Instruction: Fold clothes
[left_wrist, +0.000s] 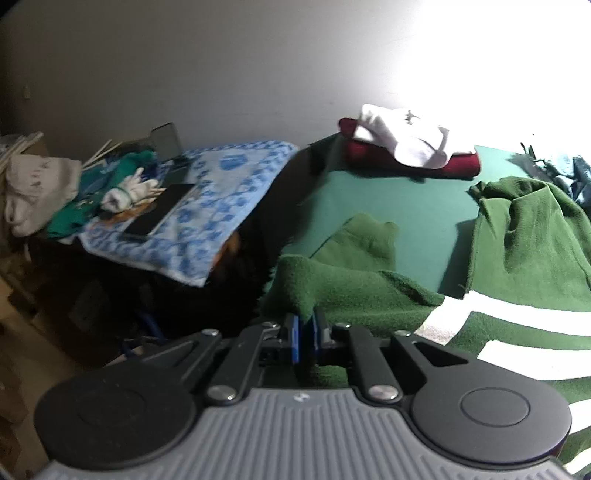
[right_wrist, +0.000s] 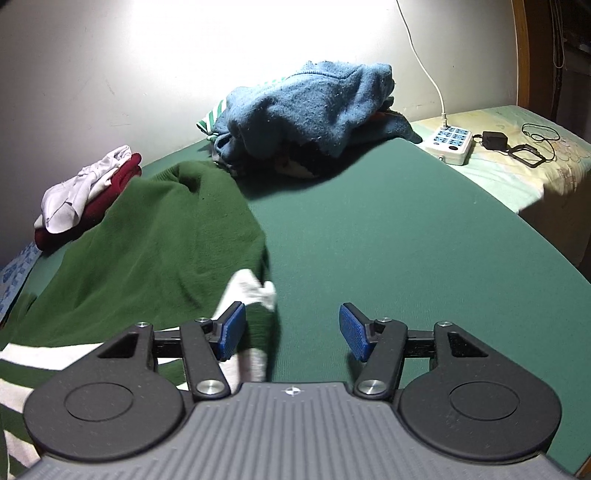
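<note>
Because the green sweater (right_wrist: 155, 236) is a thick, fleecy knit, it looks soft and limp with some weight to it, so I would expect it to sag and drag on the green table cover (right_wrist: 388, 236) rather than hold any shape when lifted. It lies crumpled across the left part of that cover, with its white-striped part nearest the cameras and a loose fold reaching back toward the folded dark red garment (right_wrist: 92, 210) and the white garment (right_wrist: 77, 192) on top of it. The left gripper (left_wrist: 306, 334) has its blue pads pressed together on a thick edge of the sweater near the table's left side, which seems a sound hold, since a doubled edge should not slip out. The right gripper (right_wrist: 291, 330) has its fingers wide apart, the left pad touching or just over a green-and-white cuff (right_wrist: 255, 291), nothing held. A matching pinch on that ribbed cuff or the hem beside it would probably let both hands pull the cloth flat. A heap of blue knitwear (right_wrist: 314, 107) waits well behind, by the wall.
</note>
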